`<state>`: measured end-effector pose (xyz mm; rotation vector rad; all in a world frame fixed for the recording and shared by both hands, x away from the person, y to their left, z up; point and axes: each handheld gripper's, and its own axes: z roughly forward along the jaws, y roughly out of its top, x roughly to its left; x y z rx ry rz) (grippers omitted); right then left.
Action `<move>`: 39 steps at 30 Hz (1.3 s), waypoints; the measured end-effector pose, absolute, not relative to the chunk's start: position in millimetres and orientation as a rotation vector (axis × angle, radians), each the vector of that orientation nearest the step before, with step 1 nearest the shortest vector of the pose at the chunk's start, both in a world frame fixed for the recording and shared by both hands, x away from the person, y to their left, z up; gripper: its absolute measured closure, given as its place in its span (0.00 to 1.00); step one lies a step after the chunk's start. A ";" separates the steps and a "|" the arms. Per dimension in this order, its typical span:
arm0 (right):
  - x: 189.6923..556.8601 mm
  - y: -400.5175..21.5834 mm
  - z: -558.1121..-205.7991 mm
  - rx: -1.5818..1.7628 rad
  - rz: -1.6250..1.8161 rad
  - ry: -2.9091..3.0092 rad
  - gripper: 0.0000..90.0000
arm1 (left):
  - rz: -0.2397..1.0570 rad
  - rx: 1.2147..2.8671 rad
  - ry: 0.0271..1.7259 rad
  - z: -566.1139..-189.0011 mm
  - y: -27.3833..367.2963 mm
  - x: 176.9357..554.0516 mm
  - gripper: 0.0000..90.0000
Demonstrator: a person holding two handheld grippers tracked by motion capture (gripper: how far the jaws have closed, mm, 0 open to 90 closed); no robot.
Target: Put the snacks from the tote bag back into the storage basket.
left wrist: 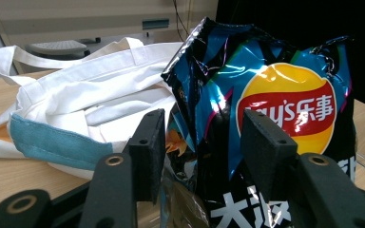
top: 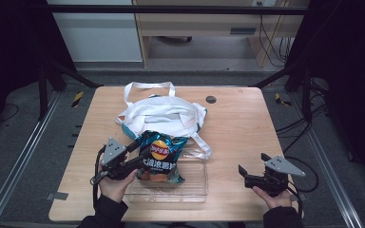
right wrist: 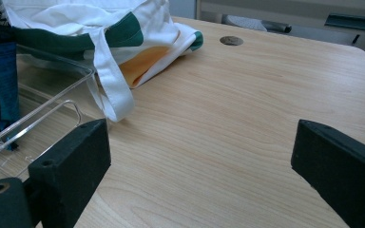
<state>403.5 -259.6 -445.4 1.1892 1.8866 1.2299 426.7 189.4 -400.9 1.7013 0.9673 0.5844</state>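
Note:
A dark blue chip bag point(top: 160, 159) point(left wrist: 275, 95) with a yellow and red logo sits upright in the left part of a clear plastic tray point(top: 190, 190) point(right wrist: 52, 109). My left gripper point(top: 141, 154) point(left wrist: 202, 137) is open. Its jaws stand on either side of the bag's lower left part, and a thin gap shows beside the left pad. Just behind the tray lies a white tote bag point(top: 164, 114) point(left wrist: 76, 95) point(right wrist: 123, 28) with teal trim. To the right of the tray, my right gripper point(top: 253, 164) point(right wrist: 199, 156) is wide open over bare wood and holds nothing.
The wooden table point(top: 237, 128) has a round grey hole plug point(top: 211, 99) point(right wrist: 231, 40) near its back edge. One strap of the tote point(right wrist: 111, 90) hangs down beside the tray's right back corner. Bare wood spreads right of the tray and tote.

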 end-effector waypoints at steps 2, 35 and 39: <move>403.5 -259.5 -445.4 1.188 1.231 1.886 0.07 | 0.581 1.704 0.967 -400.5 190.2 426.1 0.56; 401.5 -259.7 -444.2 1.193 1.242 1.878 0.07 | 0.585 1.700 0.941 -406.6 229.4 405.8 0.41; 401.9 -259.9 -444.6 1.190 1.238 1.877 0.07 | 0.605 1.689 0.954 -409.3 237.8 404.0 0.40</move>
